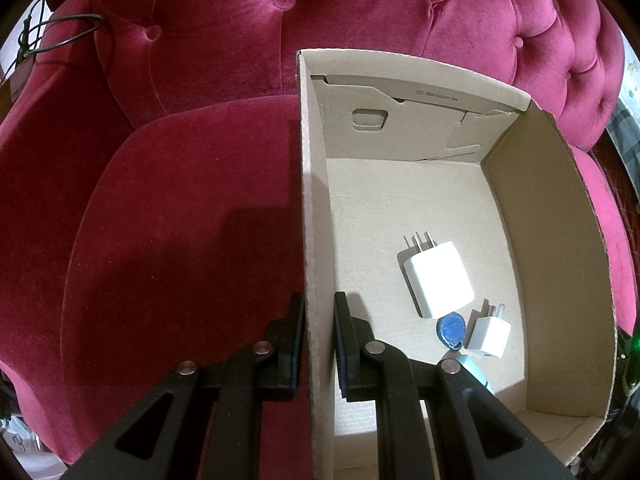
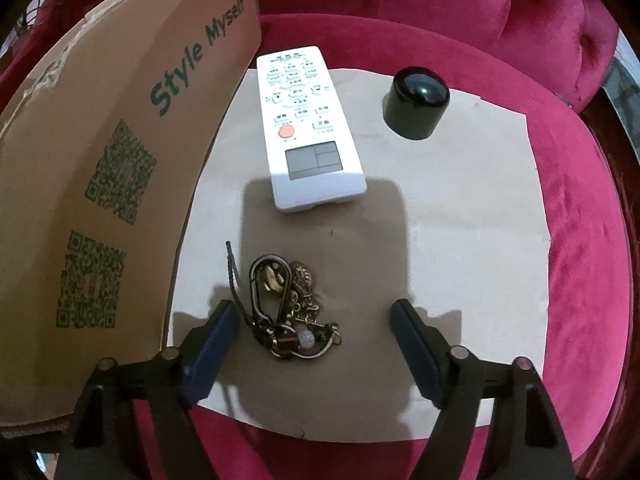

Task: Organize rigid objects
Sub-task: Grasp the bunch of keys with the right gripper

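My left gripper is shut on the left wall of an open cardboard box, one finger inside and one outside. On the box floor lie a large white charger, a small white charger and a blue key fob. A pale teal item is mostly hidden behind the gripper. In the right wrist view my right gripper stands open low over a bunch of keys on a carabiner. The bunch lies between the fingers, close to the left one. Beyond it lie a white remote and a black domed cap.
Everything rests on a crimson velvet sofa. The loose items lie on a beige paper sheet spread on the seat cushion. The box's printed outer wall rises just left of the right gripper. A dark cable hangs at the far left.
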Motion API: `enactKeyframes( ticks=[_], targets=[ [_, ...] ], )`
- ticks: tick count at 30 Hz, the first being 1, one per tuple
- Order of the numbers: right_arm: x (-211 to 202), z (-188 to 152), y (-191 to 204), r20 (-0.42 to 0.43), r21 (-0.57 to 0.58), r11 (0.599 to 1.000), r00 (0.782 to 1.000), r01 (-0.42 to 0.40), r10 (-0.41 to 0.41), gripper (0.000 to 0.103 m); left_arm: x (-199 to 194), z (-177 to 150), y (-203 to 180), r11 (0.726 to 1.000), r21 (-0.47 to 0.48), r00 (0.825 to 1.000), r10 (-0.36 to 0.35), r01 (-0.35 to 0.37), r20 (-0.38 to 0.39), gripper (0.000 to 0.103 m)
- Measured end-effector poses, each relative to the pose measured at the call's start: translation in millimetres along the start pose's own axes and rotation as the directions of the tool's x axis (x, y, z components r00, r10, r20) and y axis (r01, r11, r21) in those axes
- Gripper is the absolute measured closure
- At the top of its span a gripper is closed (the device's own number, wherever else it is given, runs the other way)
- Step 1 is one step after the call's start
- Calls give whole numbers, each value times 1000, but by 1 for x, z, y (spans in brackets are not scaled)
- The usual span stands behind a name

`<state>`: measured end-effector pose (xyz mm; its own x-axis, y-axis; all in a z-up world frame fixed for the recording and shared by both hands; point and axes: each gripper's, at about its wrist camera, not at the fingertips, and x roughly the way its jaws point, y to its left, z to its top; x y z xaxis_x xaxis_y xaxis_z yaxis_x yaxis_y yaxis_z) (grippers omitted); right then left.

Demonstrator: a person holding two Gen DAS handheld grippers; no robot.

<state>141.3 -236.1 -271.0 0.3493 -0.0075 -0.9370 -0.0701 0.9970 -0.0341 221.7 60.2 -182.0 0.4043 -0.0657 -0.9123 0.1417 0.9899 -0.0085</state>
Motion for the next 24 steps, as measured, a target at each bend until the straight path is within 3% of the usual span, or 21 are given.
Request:
enactKeyframes(
  ticks=[5,12,14,18,24],
  targets=[
    [-6,7,9,0,-3,1000,1000,2,-2,70,0,0,-1,1000,1,1000,2,-2,0,89],
    [-11,12,6,-11,30,1000,1000,-1,1,74,0,-1,-1,1000,0,1000,1,-1,1,89],
    [-16,13,6,-2,37,999,1000,-5,5,83,0,-1,-1,1000,0,1000,1,-1,1,89],
    [-25,18,1,7,40,999,1000,-3,2,91,0,-2,-1,1000,0,1000,1,-1,1,89],
    [-34,19,-4,11,56,998,1000,-11,11,91,0,-2,-2,1000,0,1000,1,-1,1,89]
  ],
)
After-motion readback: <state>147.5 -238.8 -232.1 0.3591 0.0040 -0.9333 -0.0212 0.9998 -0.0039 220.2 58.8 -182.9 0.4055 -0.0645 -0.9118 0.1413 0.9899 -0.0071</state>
